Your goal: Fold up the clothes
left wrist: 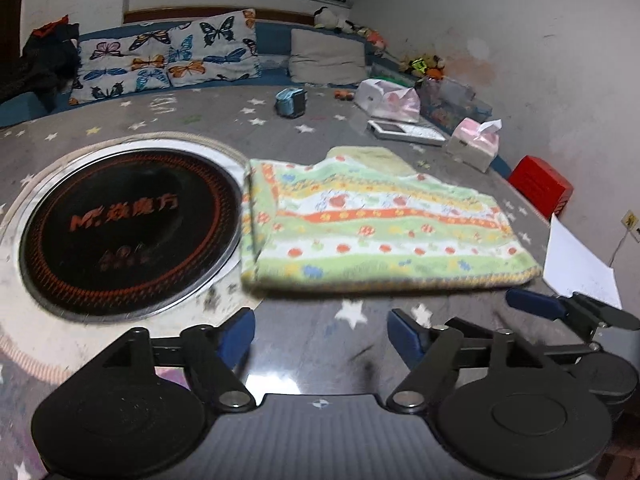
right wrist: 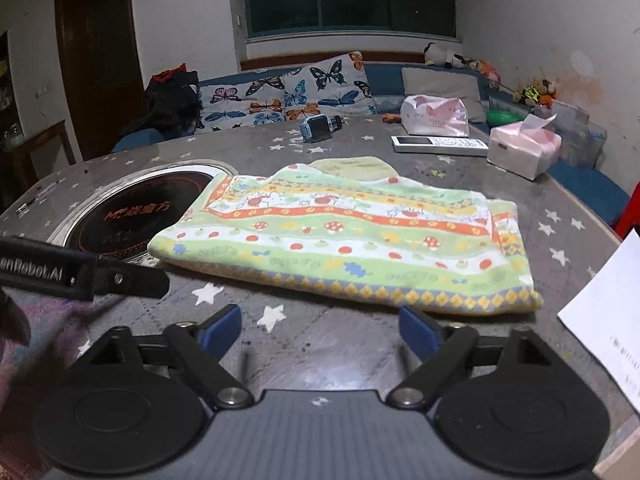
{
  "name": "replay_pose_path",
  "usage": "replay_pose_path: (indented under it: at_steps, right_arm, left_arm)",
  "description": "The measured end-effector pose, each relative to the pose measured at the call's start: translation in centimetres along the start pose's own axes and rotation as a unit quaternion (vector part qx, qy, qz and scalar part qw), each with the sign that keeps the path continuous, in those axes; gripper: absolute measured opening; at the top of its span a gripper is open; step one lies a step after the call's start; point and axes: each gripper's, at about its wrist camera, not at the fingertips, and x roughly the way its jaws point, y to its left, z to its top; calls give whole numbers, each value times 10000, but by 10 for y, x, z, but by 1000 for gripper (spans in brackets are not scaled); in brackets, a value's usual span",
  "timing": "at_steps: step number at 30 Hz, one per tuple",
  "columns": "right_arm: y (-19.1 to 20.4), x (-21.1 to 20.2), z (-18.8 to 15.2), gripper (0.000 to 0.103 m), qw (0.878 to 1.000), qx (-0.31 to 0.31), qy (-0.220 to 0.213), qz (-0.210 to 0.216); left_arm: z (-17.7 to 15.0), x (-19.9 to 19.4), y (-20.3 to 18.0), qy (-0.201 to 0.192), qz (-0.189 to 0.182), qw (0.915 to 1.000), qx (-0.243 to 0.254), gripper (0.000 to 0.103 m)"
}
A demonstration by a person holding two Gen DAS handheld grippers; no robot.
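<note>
A folded cloth [left wrist: 380, 228] [right wrist: 340, 236] with green, orange and yellow stripes and a mushroom print lies flat on the grey star-patterned table [left wrist: 304, 344] [right wrist: 320, 356]. A plain green layer peeks out at its far edge. My left gripper [left wrist: 322, 332] is open just short of the cloth's near edge, and nothing is between its blue pads. My right gripper [right wrist: 320, 328] is open too, in front of the near edge towards the cloth's right corner, and it holds nothing. In the right wrist view a black part of the left gripper [right wrist: 120, 278] shows at the left.
A round black cooktop [left wrist: 124, 232] [right wrist: 132, 212] is set into the table left of the cloth. Behind it lie a white remote [right wrist: 440, 145], tissue boxes [right wrist: 524, 150] and a small blue gadget [right wrist: 320, 123]. White paper [right wrist: 612, 312] lies at the right edge. A sofa with butterfly cushions [right wrist: 288, 94] stands behind.
</note>
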Motion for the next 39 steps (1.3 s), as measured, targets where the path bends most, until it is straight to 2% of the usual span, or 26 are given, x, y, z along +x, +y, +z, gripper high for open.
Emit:
replay_pose_path:
  at_steps: [3, 5, 7, 10, 26, 39]
  right_arm:
    - [3, 0, -2, 92, 10000, 26, 41, -52]
    - [5, 0, -3, 96, 9999, 52, 47, -112]
    - [6, -1, -4, 99, 9998, 90, 58, -146]
    - [9, -1, -5, 102, 9998, 134, 104, -139]
    - [18, -6, -13, 103, 9987, 396, 138, -304]
    - [19, -6, -13, 103, 9983, 462, 142, -334]
  left_arm:
    - [-6, -4, 3, -56, 131, 9999, -25, 91]
    - [-9, -6, 5, -68, 163, 9998, -49, 93]
    - [-12, -8, 7, -64, 189, 9998, -71, 100]
    - [-16, -12, 9, -119, 276, 9995, -73, 103]
    - [-30, -27, 13, -302, 494, 9982, -178, 103]
    - [-36, -25, 12, -240, 520, 9982, -191, 103]
